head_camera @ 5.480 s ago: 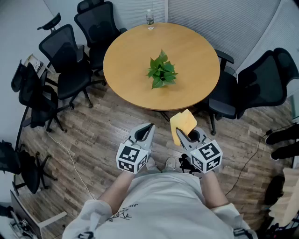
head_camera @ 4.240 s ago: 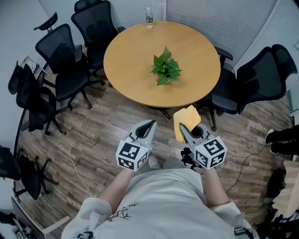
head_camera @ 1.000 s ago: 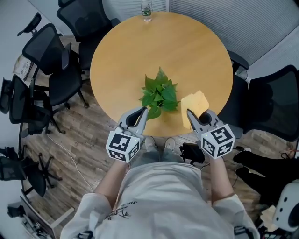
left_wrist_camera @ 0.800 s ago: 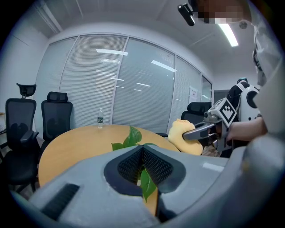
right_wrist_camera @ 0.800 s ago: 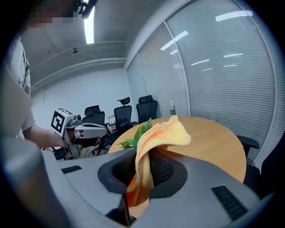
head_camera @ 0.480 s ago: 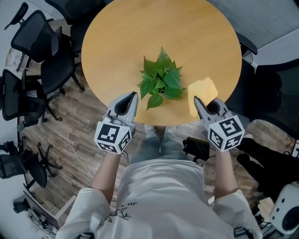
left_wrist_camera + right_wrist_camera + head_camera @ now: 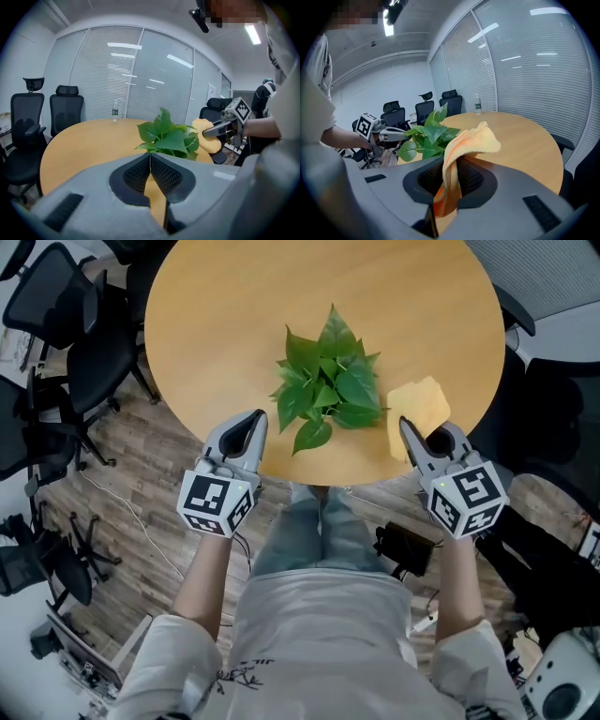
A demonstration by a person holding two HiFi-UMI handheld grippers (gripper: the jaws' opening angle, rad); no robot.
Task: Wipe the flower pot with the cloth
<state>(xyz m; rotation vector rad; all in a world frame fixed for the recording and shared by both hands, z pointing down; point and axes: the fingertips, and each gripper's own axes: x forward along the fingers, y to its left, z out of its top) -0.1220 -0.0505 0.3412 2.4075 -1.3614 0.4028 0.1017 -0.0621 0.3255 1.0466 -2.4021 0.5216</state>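
Observation:
A leafy green plant [image 7: 326,377] stands near the front of the round wooden table [image 7: 216,324]; its leaves hide the flower pot in every view. My right gripper [image 7: 406,427] is shut on a yellow cloth [image 7: 418,412], just right of the plant and over the table's edge. In the right gripper view the cloth [image 7: 461,154] rises from between the pads and droops forward, with the plant [image 7: 427,136] to the left. My left gripper [image 7: 258,418] is shut and holds nothing, at the table's front edge left of the plant [image 7: 167,136].
Black office chairs [image 7: 66,329] stand left of the table and one [image 7: 553,418] to its right. A water bottle [image 7: 114,111] stands at the table's far edge. A black device [image 7: 405,549] and a cable [image 7: 131,526] lie on the wooden floor.
The person has walked up to the table. Over the last second both grippers have come down and spread apart, and now sit at the front edge either side of the plant.

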